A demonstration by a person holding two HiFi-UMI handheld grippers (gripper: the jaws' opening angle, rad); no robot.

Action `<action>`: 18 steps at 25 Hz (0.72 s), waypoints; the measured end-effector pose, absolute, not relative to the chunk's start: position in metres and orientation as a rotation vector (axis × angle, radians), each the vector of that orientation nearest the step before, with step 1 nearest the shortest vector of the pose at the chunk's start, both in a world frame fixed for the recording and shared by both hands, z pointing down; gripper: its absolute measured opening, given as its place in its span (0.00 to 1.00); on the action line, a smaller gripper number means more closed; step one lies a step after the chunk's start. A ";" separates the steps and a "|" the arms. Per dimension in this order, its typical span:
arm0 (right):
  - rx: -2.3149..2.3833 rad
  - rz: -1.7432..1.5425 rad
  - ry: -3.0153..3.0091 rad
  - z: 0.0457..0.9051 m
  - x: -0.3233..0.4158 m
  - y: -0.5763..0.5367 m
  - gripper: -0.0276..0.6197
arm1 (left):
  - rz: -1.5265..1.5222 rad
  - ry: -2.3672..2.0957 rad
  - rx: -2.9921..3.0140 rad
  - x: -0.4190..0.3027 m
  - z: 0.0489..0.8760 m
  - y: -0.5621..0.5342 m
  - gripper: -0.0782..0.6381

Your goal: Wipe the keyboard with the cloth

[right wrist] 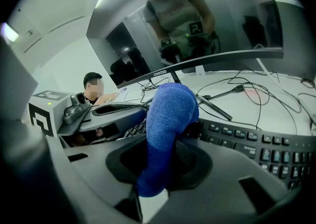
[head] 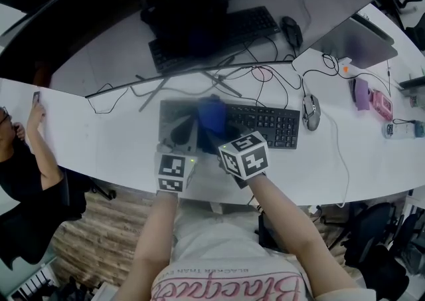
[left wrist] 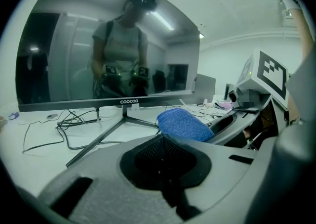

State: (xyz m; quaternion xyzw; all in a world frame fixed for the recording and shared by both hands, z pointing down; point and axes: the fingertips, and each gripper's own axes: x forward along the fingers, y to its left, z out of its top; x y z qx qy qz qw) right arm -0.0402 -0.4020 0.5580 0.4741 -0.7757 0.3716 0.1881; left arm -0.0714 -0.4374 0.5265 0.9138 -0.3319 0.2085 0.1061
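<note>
Head view: a wide monitor (head: 199, 7) spans 12 o'clock above the white desk (head: 99, 140). The black keyboard (head: 265, 123) lies at the centre, its left end under both tools. The right gripper (right wrist: 158, 166) has its jaws pinched on the blue cloth (right wrist: 170, 114), which rests on the keyboard's 9 o'clock end. The left gripper (left wrist: 165, 161), jaws together and empty, sits just beside it at 9 o'clock. A mouse (head: 311, 111) rests at the keyboard's 3 o'clock.
</note>
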 end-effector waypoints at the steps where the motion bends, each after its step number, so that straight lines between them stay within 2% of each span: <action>1: 1.333 1.047 -2.182 0.558 -0.037 -0.400 0.19 | 0.616 -0.973 2.694 -0.067 0.528 -0.435 0.12; 18: 1.345 1.039 -2.170 0.559 0.030 -0.371 0.19 | 0.626 -0.926 2.719 0.009 0.531 -0.405 0.12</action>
